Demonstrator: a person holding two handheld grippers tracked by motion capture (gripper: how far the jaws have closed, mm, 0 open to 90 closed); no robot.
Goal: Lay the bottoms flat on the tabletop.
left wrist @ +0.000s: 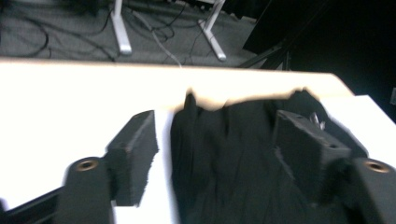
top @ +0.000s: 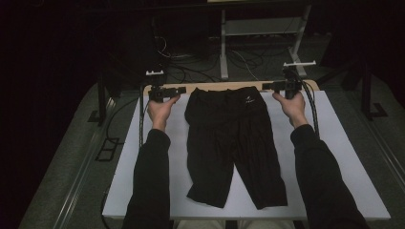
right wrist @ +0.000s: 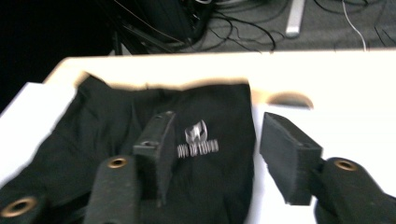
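High view: black shorts (top: 234, 143) lie flat between both open tools.

The shorts' (right wrist: 154, 140) white logo (right wrist: 198, 140) lettering seems too blurred to read.

A dim lab or recording studio is showing here: beyond the left gripper (top: 183, 89) and right gripper (top: 265, 86), loose cables (top: 191, 62) are trailing across grey carpet (top: 62, 157), and a white metal stand (top: 223, 45) is standing behind the white table (top: 334, 143).
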